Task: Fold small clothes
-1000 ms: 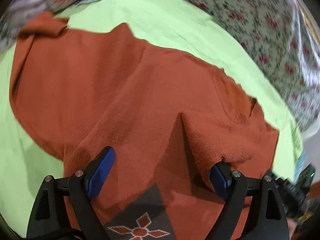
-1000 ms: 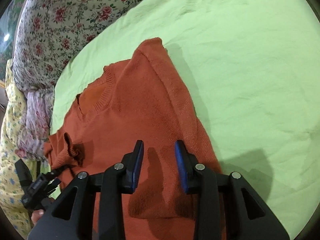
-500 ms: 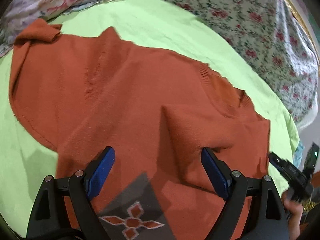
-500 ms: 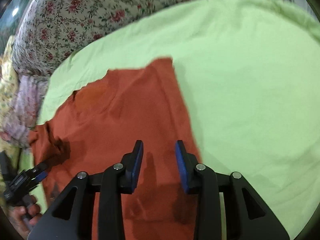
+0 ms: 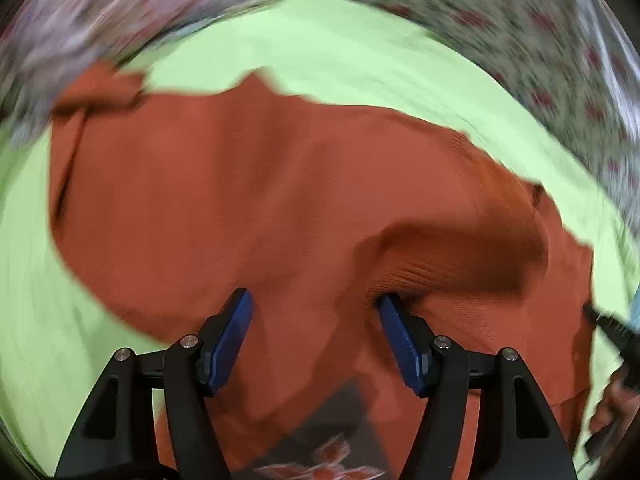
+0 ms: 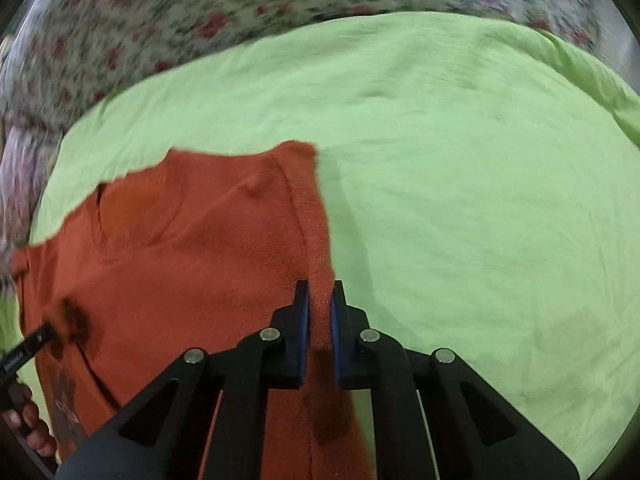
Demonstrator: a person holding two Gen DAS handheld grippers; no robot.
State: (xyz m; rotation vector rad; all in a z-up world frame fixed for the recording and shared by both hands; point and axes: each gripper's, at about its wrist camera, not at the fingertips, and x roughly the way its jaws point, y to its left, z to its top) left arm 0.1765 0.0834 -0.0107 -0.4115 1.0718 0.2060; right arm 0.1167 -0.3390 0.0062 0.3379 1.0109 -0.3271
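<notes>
Item: orange sweater (image 5: 248,200), spread on green sheet (image 6: 460,160), filling centre of left view. My right tool (image 6: 319,312): just closed, clenched on sweater's right edge, lower centre of frame. My left tool (image 5: 314,320): jaws just narrowing, apart, raised fold beside right pad (image 5: 394,332), not pinched. Floral bedding (image 6: 180,20) along top.

A light green sheet (image 6: 460,168) covers the bed, with an orange sweater (image 6: 192,272) (knitted) spread on it.
</notes>
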